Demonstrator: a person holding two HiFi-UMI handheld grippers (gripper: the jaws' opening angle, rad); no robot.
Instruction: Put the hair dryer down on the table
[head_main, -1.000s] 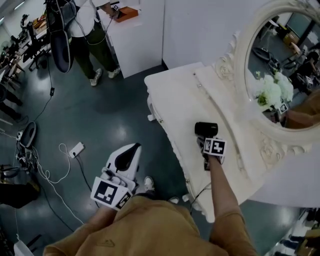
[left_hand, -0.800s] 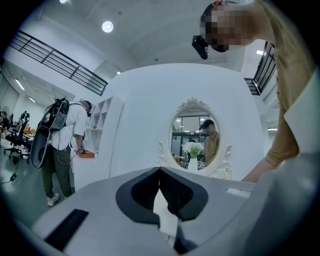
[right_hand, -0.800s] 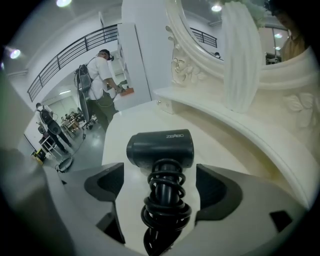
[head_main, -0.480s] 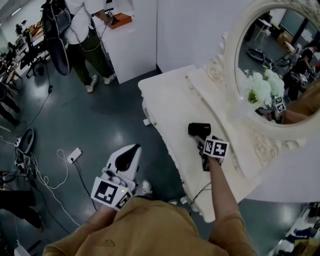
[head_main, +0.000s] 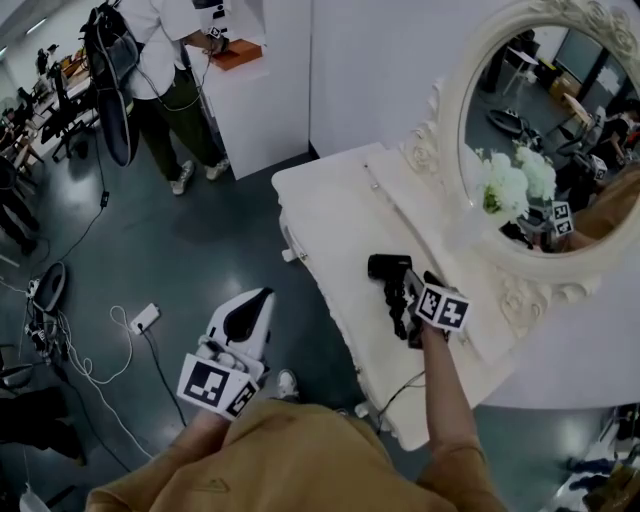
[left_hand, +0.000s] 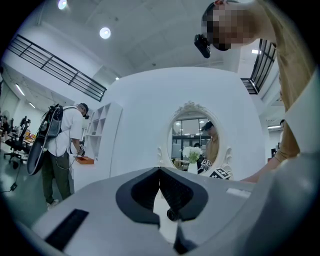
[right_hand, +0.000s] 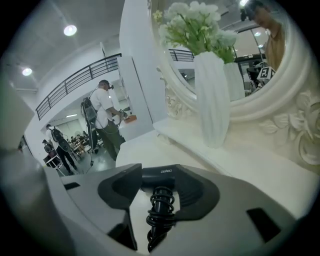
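The black hair dryer (head_main: 388, 268) lies on the white dressing table (head_main: 330, 200), its body toward the far side and its cord-wrapped handle (right_hand: 159, 202) pointing back at me. My right gripper (head_main: 402, 300) sits low over that handle, which runs between the jaws. The jaws are closing; a strip of table still shows between the left pad and the cord. The dryer's body (right_hand: 161, 176) lies just past the fingertips. My left gripper (head_main: 252, 312) hangs over the floor left of the table, shut with nothing in it; its tips (left_hand: 160, 173) meet.
An oval mirror (head_main: 540, 130) in an ornate white frame stands at the table's back, a white vase (right_hand: 212, 100) of flowers before it. A person (head_main: 170, 90) stands at a white cabinet (head_main: 255, 90) at far left. Cables and a plug block (head_main: 140, 320) lie on the dark floor.
My head has turned, so the table and mirror slid left and down in the view. The right gripper stays over the dryer's handle. The left gripper has barely moved.
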